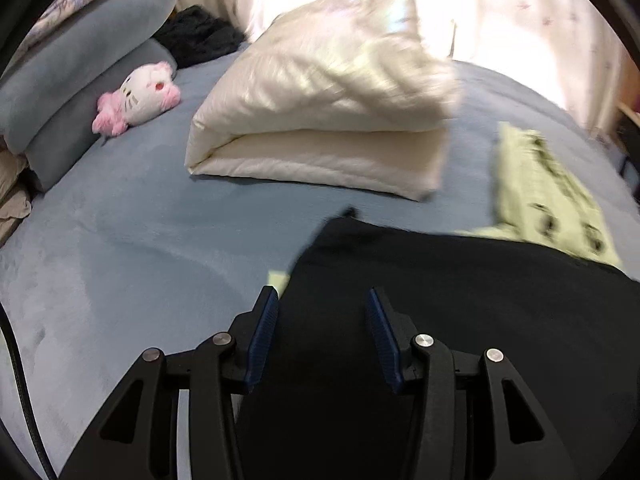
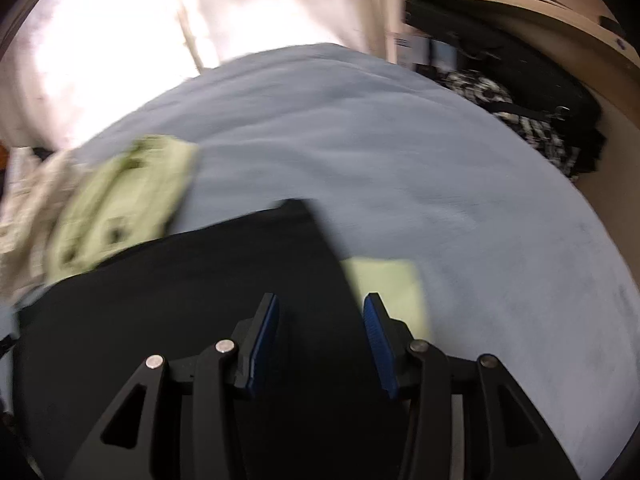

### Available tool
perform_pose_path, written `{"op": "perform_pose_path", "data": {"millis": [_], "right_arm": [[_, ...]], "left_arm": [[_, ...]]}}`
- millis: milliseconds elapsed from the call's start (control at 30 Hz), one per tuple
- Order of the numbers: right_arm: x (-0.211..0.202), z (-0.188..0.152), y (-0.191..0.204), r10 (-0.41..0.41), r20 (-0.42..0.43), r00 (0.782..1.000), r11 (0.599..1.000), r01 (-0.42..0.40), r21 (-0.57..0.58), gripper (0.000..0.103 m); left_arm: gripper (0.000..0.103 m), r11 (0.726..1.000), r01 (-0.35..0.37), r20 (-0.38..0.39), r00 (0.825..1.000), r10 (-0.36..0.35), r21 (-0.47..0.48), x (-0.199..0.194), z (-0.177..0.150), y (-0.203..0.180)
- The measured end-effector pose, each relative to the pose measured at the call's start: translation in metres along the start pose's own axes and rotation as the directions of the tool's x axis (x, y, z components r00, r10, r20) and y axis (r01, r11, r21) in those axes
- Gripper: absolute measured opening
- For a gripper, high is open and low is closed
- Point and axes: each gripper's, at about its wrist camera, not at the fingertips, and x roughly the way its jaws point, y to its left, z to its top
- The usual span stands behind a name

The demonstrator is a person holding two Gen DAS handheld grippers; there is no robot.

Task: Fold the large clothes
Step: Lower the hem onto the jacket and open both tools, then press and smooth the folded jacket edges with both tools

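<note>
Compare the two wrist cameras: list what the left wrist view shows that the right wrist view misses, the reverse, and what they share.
Only the left wrist view shows the folded cream quilt, the pink and white plush cat and the grey pillows beside it.

Only the right wrist view shows the wooden shelf and the dark bags below it past the bed's edge.

Both show the blue bedcover, the black garment with light green clothing beyond it, and an open gripper over the black cloth: left gripper, right gripper.
</note>
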Motion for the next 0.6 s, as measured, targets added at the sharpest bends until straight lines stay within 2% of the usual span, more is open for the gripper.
{"op": "perform_pose_path", "data": {"millis": [33, 133, 267, 333, 433, 567, 600], "right_arm": [[-0.014, -0.009, 0.016, 0.064, -0.004, 0.998, 0.998, -0.064, -0.009, 0.044], [-0.039, -0.039, 0.060, 0.172, -0.044, 0.984, 0.984, -0.174, -0.049, 0.044], [-0.058, -0.091, 0.114, 0.295, -0.130, 0.947, 0.944, -0.310, -0.110, 0.045], [-0.064, -0.118, 0.135, 0.296, -0.150, 0.943, 0.934, -0.319, -0.163, 0.045], [-0.065, -0.146, 0.142, 0.257, -0.168, 0.952, 0.935, -0.289, -0.208, 0.045], [-0.062, -0.153, 0.107, 0.232, -0.162, 0.959, 0.956, -0.255, -0.142, 0.044], [-0.062, -0.152, 0.095, 0.210, -0.154, 0.965, 0.965, -0.230, -0.128, 0.044]], "left_arm": [[0.046, 0.999, 0.031, 0.007, 0.999, -0.031, 0.006, -0.016, -0.008, -0.003], [0.052, 0.995, 0.103, -0.014, 0.995, -0.103, 0.014, -0.052, -0.032, -0.015], [0.053, 0.981, 0.192, -0.083, 0.978, -0.190, 0.016, -0.081, -0.082, -0.040], [0.053, 0.981, 0.192, -0.105, 0.977, -0.188, 0.027, -0.085, -0.106, -0.048], [0.053, 0.986, 0.165, -0.144, 0.976, -0.161, 0.022, -0.081, -0.137, -0.048], [0.053, 0.988, 0.151, -0.113, 0.982, -0.149, 0.017, -0.082, -0.149, -0.028], [0.053, 0.992, 0.129, -0.108, 0.986, -0.126, 0.017, -0.083, -0.149, -0.024]]}}
